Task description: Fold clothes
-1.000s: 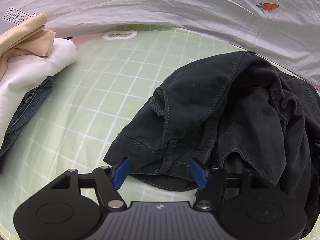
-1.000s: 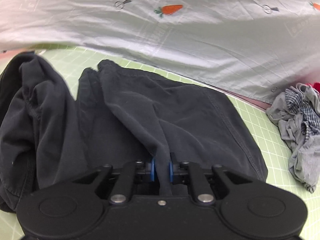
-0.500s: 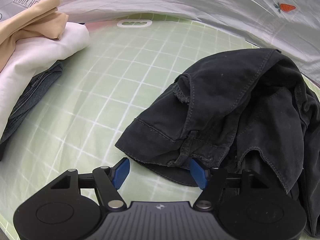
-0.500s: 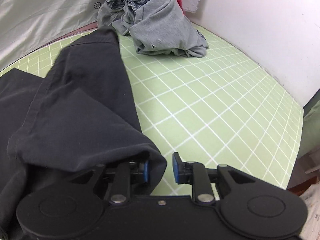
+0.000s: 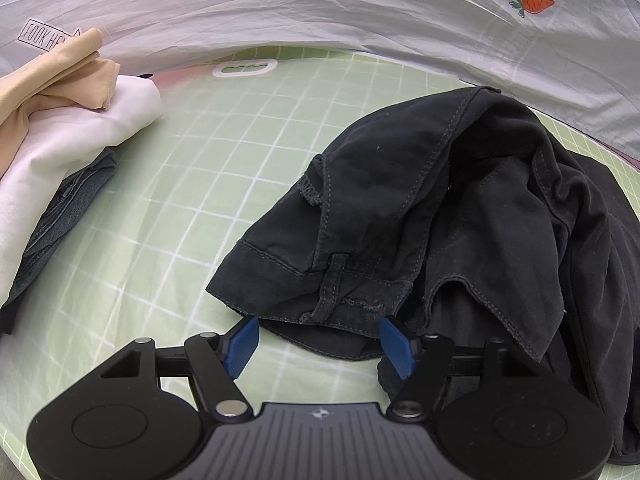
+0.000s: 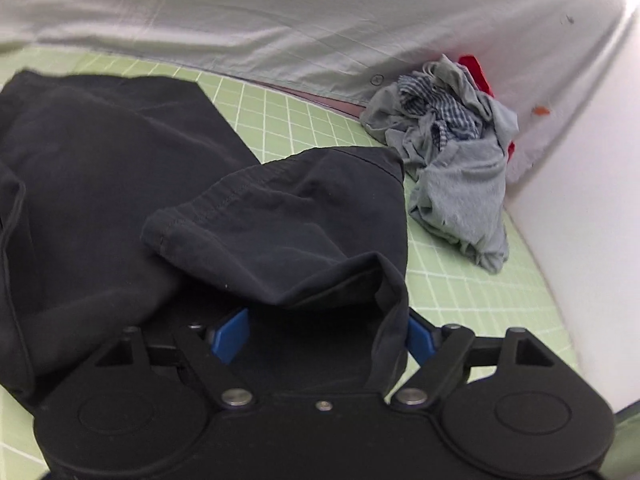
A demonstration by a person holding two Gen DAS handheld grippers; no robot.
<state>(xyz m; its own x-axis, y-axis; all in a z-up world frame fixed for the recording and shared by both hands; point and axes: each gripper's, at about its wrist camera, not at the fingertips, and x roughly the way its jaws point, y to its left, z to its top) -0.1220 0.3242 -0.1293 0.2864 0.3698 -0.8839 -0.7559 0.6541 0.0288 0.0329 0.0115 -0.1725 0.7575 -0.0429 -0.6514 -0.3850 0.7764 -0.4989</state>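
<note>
Green gridded mat point(image 5: 180, 208), pale sheet point(image 5: 320, 8) behind; black trousers point(image 5: 420, 208) heaped. Both hand-held grippers, left point(image 5: 320, 344) and right point(image 6: 320, 334), spread apart.

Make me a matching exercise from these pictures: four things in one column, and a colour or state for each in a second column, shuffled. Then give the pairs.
Things
1. trousers
2. folded stack
3. crumpled pile
4. left gripper

Descriptions
A. grey and checked cloth with some red behind, bunched by the white wall
B. open, blue pads either side of a waistband edge
C. black, spread rumpled on the green mat
D. beige on white on dark denim, at the mat's left

Pairs: 1-C, 2-D, 3-A, 4-B
</note>
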